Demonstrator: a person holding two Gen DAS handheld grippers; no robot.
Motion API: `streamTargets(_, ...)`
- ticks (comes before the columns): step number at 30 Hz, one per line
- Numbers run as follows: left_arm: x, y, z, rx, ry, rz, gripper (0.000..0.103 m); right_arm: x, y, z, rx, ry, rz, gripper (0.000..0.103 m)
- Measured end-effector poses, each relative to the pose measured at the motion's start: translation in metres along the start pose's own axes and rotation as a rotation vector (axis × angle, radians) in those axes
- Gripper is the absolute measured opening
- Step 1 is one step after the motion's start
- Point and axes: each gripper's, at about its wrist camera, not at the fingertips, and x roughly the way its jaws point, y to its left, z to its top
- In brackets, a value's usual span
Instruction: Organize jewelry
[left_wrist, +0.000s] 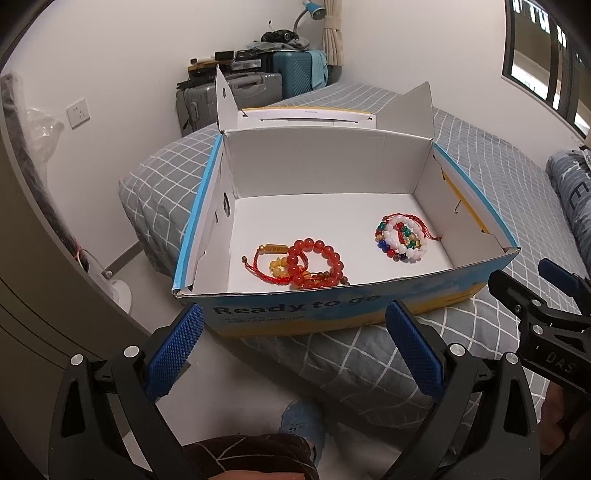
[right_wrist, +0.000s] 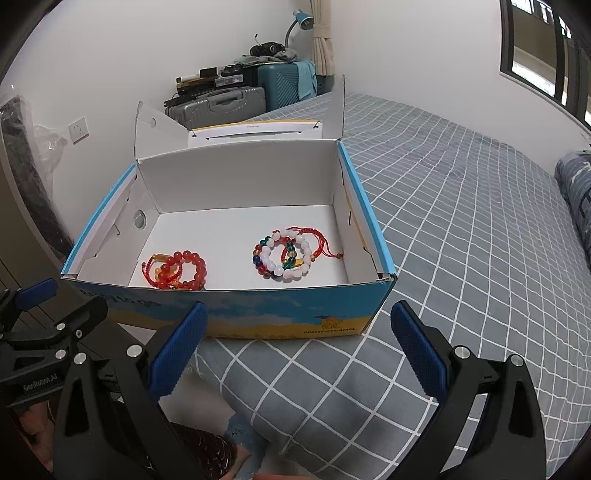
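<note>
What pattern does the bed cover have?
Grey with a white grid of lines; the bed cover shows best in the right wrist view.

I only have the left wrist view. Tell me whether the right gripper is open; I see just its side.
Observer: Open. In the right wrist view the right gripper has its fingers spread wide with nothing between them, just short of the front wall of the box.
Operator: Now read out what is printed at the right end of that front wall. I cannot make it out from here.
Observer: A small camel logo on the yellow band, with yellow lettering under it that looks like PROTECT CAMEL.
</note>
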Motion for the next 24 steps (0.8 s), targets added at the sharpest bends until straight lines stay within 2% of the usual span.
streamTargets(24, 0.007, -0.004, 0.003, -0.031, -0.020, 0.053, 0.097, 0.013, 0.002, 0.004, -0.007, 0.026, 0.010, 0.095)
